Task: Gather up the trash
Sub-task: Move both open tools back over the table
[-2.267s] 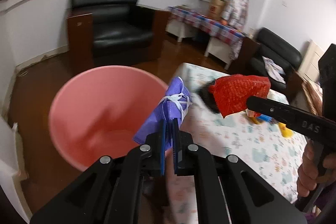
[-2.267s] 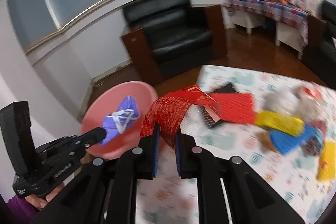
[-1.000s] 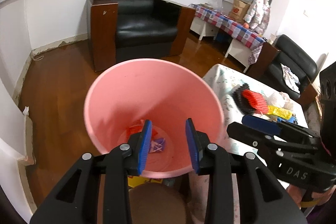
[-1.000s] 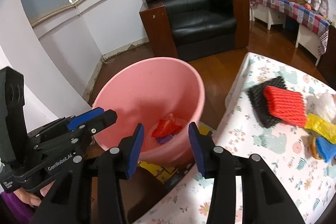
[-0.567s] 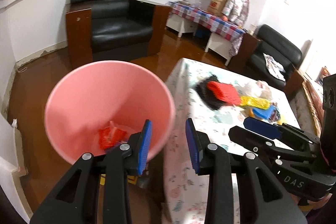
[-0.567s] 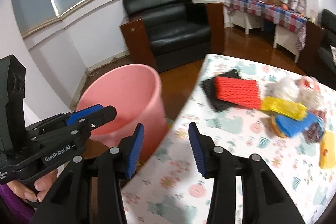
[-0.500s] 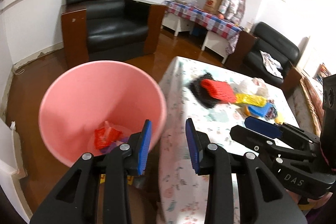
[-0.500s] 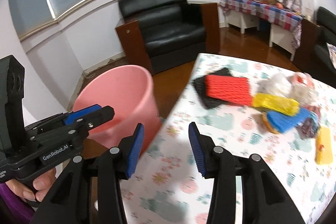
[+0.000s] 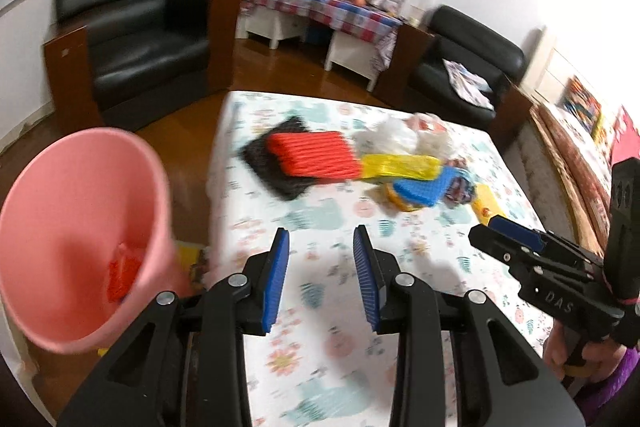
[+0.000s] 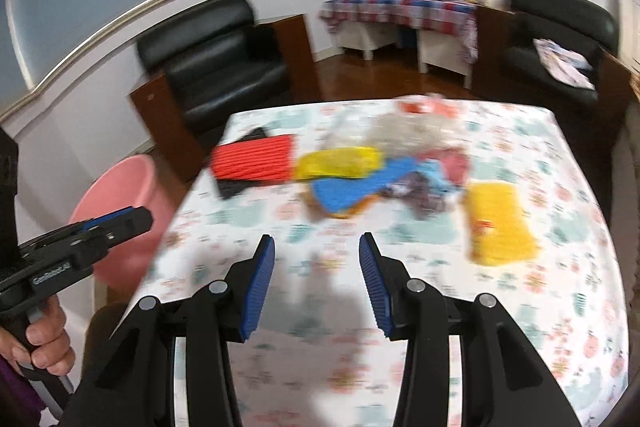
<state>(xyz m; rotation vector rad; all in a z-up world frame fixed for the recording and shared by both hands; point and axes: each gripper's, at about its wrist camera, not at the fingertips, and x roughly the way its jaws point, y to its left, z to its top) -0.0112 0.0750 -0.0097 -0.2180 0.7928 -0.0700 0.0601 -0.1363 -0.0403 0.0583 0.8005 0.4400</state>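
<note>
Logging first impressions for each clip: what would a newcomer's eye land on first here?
The bright heap of trash on the floral tablecloth: a ribbed red foam net over a black one, with yellow and blue pieces beside it. Next, the big pink plastic bucket off the table's left edge, red scrap inside. Both open, empty grippers, left gripper and right gripper, frame the foreground.

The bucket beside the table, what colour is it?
Pink bucket, clearest in the left wrist view.
</note>
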